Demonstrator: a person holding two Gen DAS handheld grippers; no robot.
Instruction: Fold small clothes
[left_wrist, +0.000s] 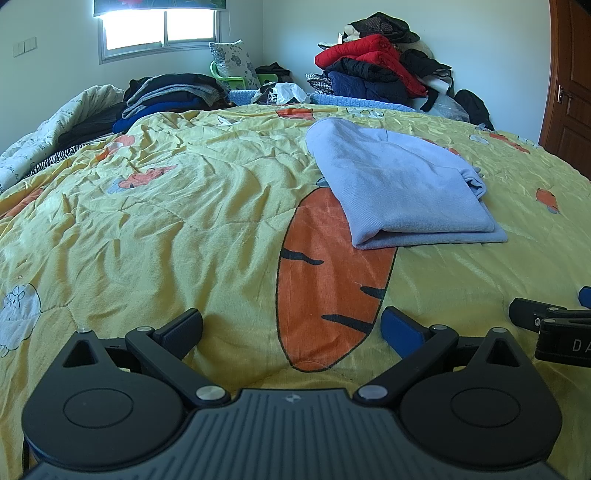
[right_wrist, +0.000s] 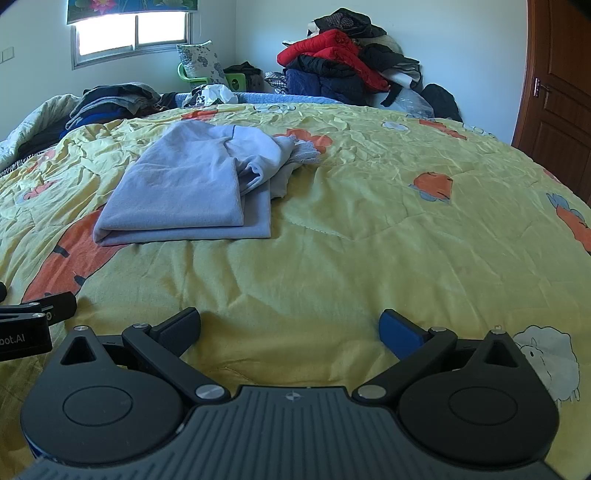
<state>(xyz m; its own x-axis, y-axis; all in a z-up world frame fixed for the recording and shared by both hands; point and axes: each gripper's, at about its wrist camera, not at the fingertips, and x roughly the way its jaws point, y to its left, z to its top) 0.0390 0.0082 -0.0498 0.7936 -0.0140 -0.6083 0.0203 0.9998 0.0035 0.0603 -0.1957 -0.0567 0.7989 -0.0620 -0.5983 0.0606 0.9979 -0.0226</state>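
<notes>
Left wrist view: both tongs, left (left_wrist: 291, 328) and right (right_wrist: 290, 326), agape, empty, well short of folded garment's (left_wrist: 399, 184) near edge.

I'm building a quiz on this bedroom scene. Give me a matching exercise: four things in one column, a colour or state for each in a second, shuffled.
1. folded garment
2. quilt
3. jacket on the far pile
4. left hand-held gripper

A. red
B. open, holding nothing
C. light blue
D. yellow with carrot prints

Pairs: 1-C, 2-D, 3-A, 4-B
</notes>
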